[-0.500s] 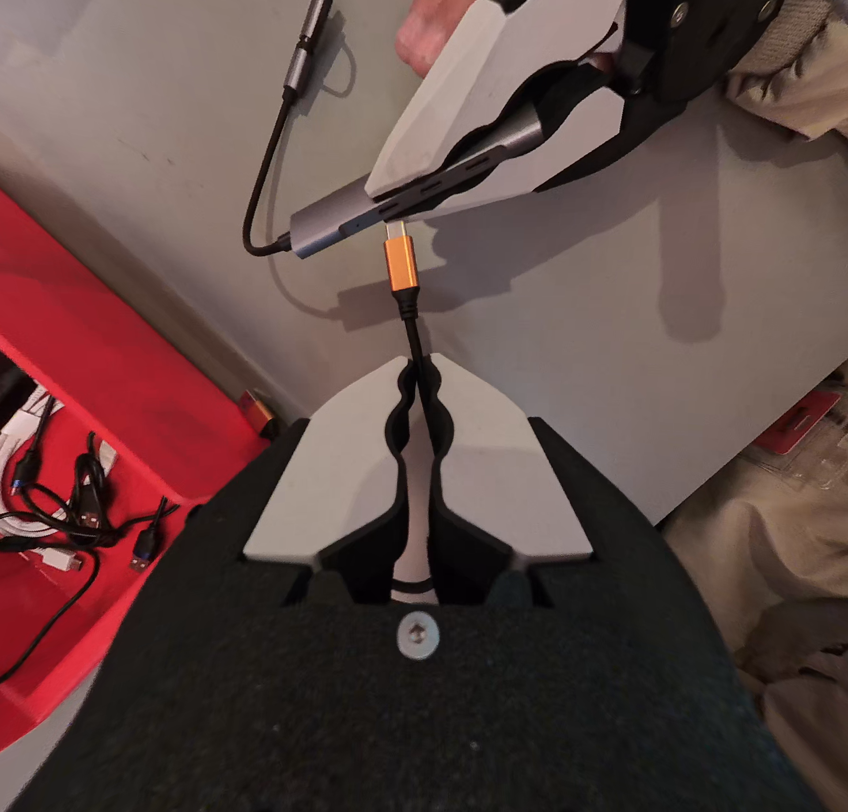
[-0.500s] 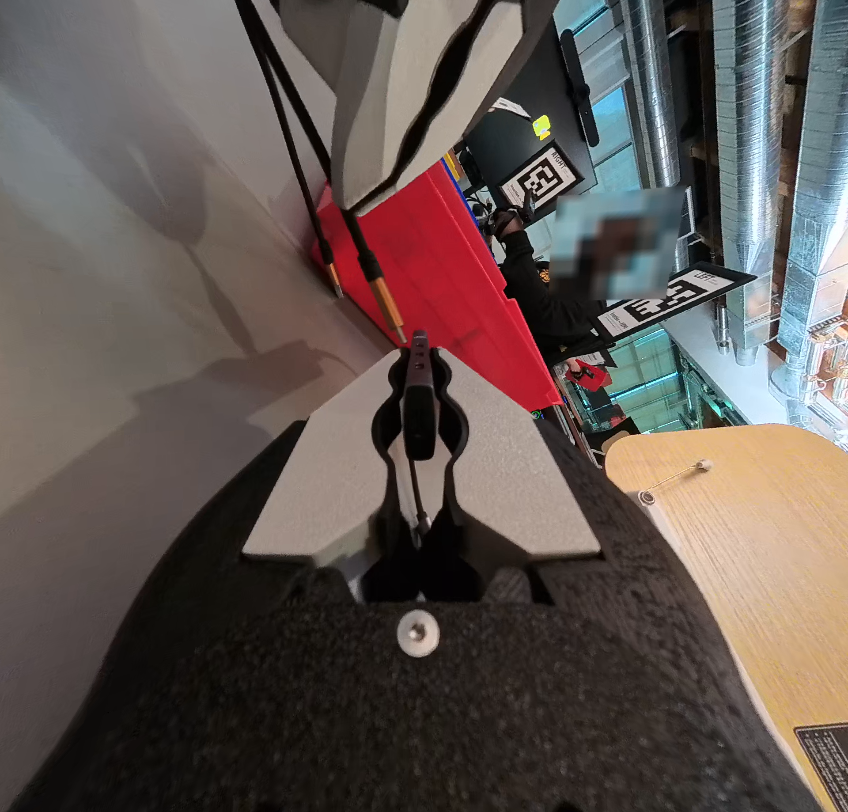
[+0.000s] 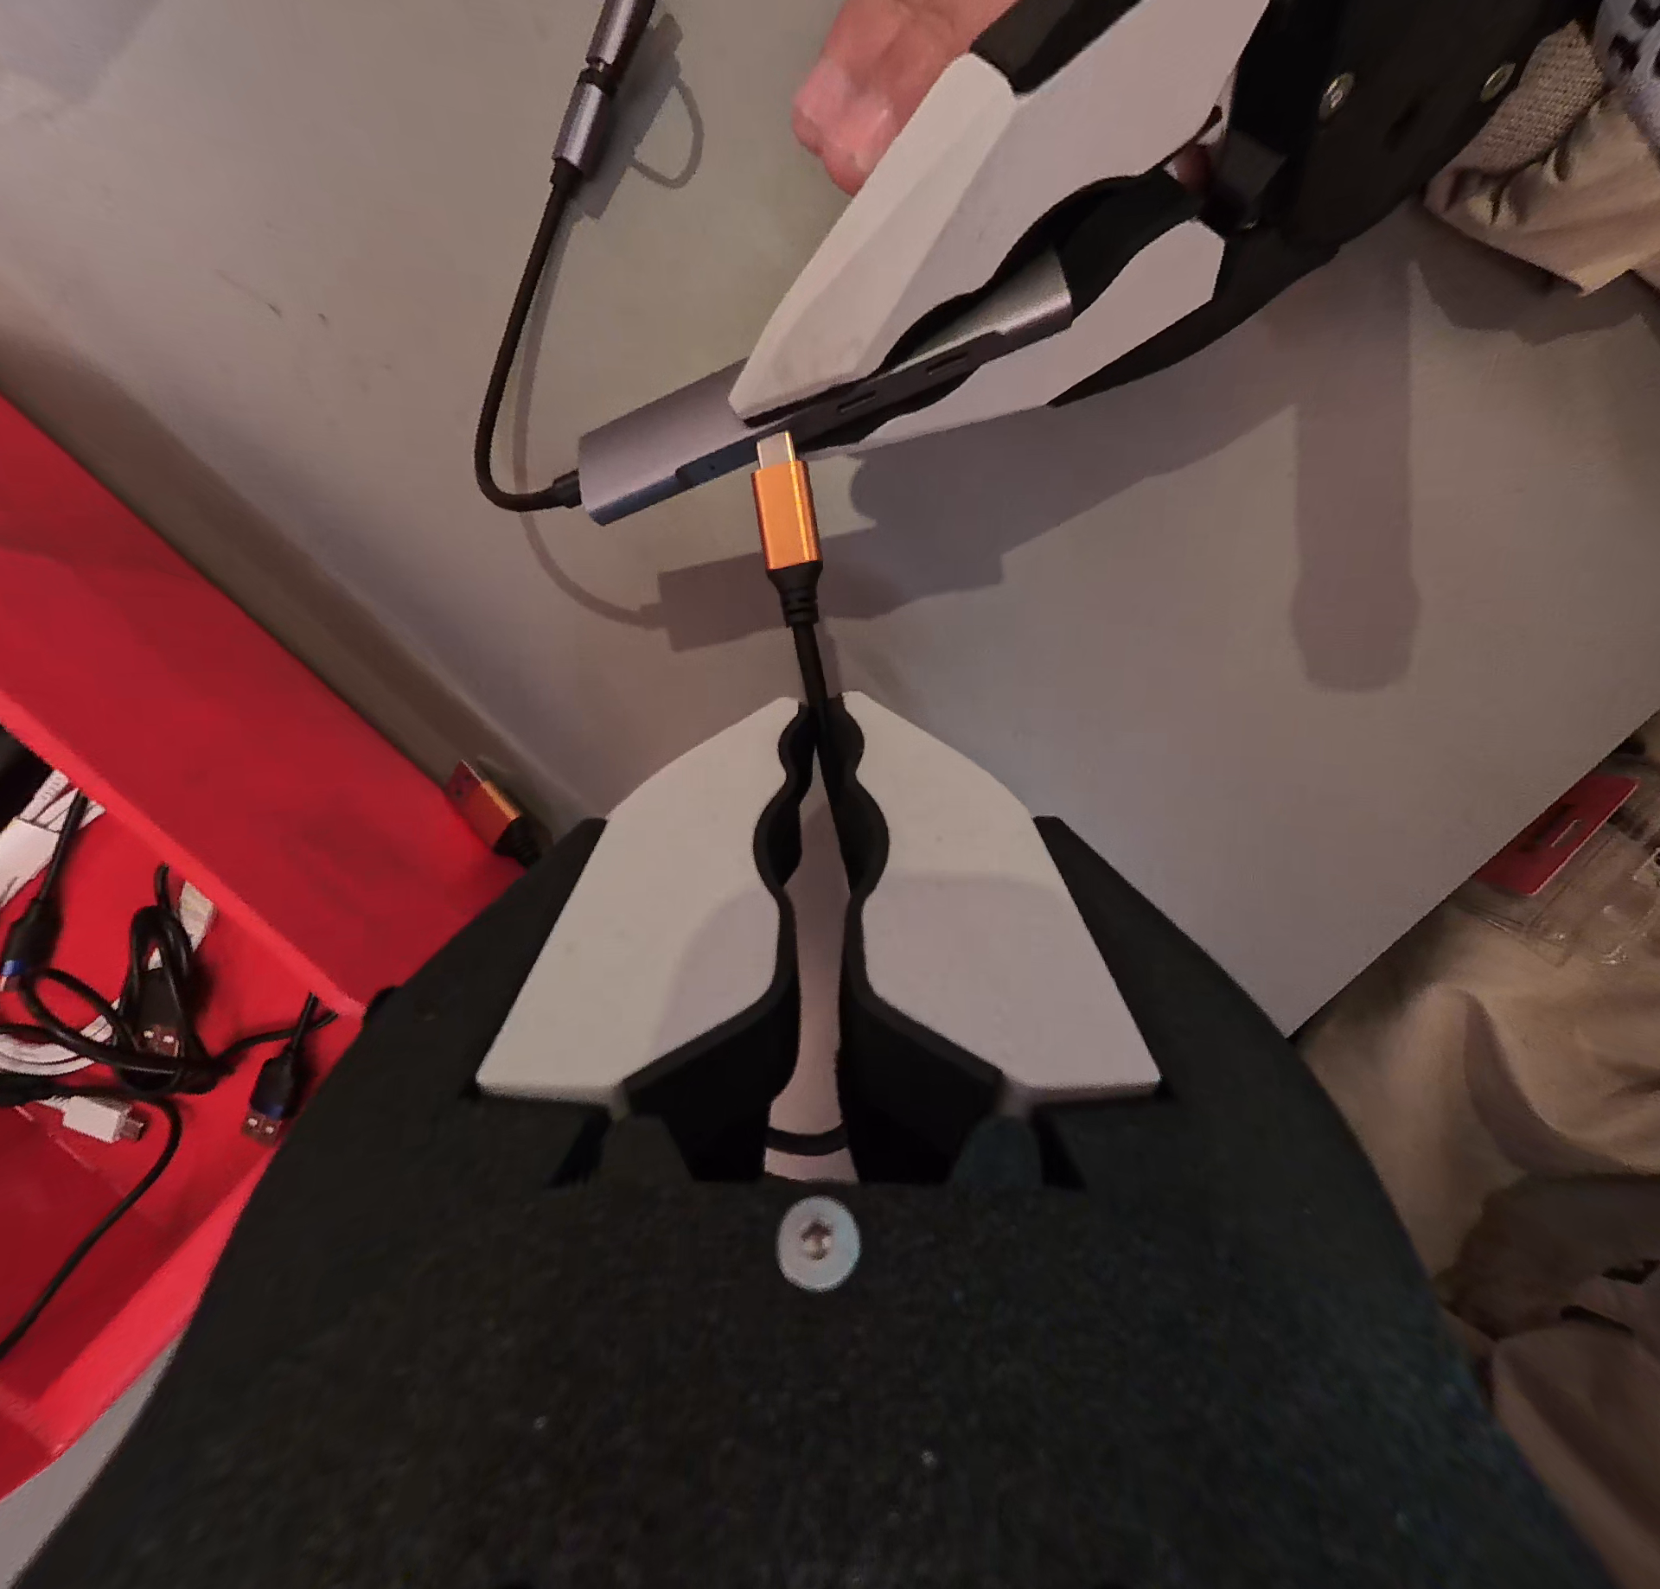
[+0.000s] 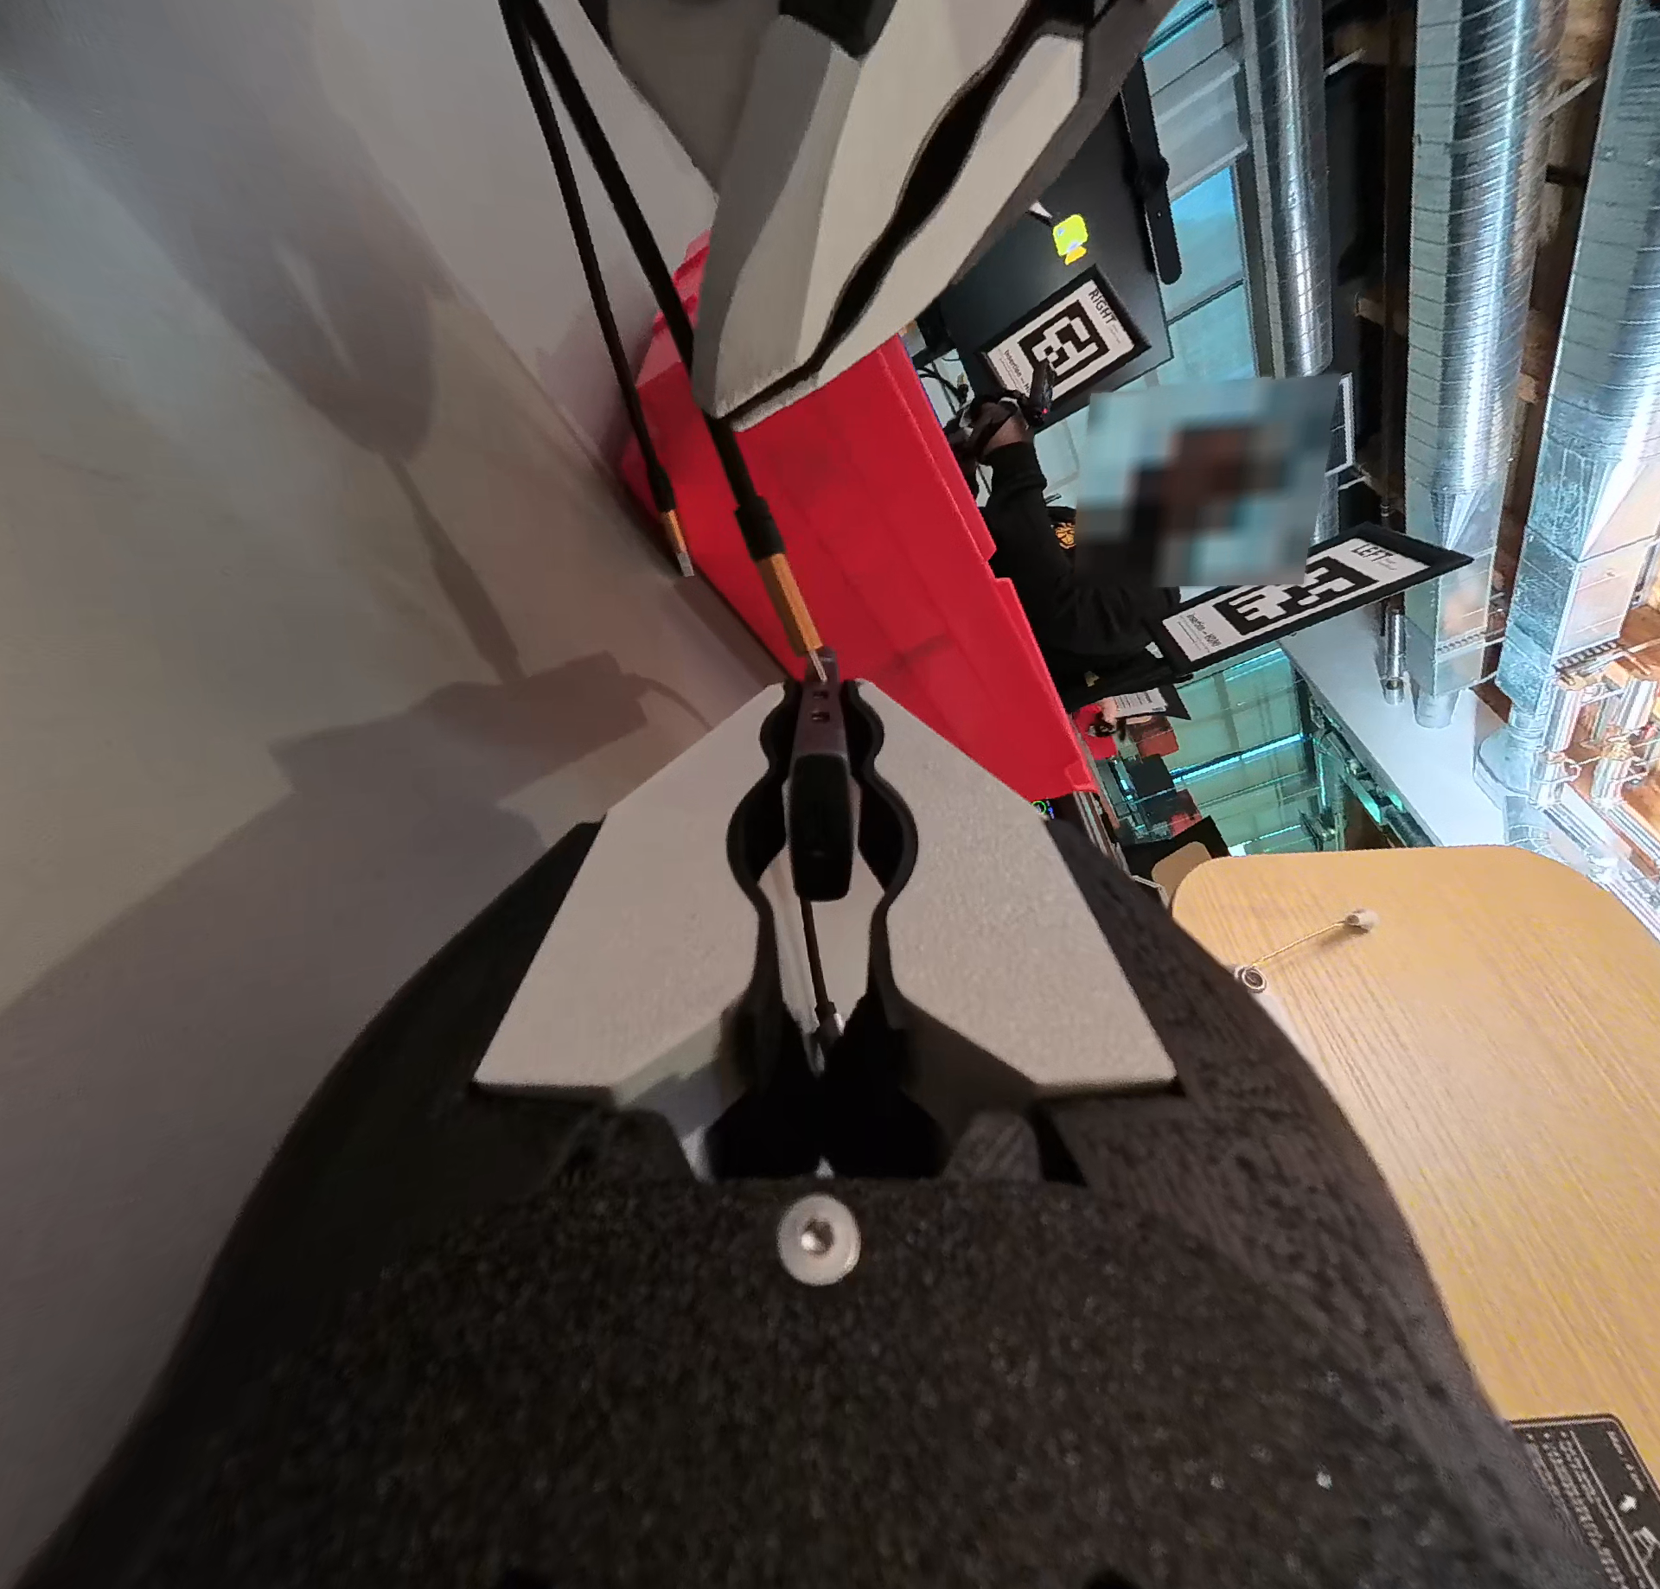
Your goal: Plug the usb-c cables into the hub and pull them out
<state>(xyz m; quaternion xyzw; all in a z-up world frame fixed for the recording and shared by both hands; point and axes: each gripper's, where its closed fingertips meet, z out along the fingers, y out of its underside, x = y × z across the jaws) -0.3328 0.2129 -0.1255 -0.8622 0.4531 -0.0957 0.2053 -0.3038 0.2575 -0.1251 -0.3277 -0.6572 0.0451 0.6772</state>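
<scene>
Left gripper (image 3: 819, 711) pinches black usb-c cable (image 3: 813, 657); orange plug (image 3: 785, 517) tip at hub (image 3: 656, 455) port edge; right gripper (image 4: 822, 693) clamps hub above grey table (image 3: 1168, 648); red bin (image 3: 225, 719) of spare cables (image 3: 135, 1043) left; hand (image 3: 898, 46) behind.

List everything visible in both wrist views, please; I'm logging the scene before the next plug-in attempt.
Hub: one, grey, held above the table in the right gripper.
Hub lead with adapter: one, black and grey, trailing over the table.
USB-C cable: one, black with orange plugs, near plug at the hub's side, other plug by the bin.
Bin: one, red, beside the table, holding loose cables.
Table: one, pale grey.
Wooden table: one, light wood, right wrist view.
Person: one, dark sleeve, background.
Left gripper: shut on the cable.
Right gripper: shut on the hub.
Hand: one, by the right gripper.
</scene>
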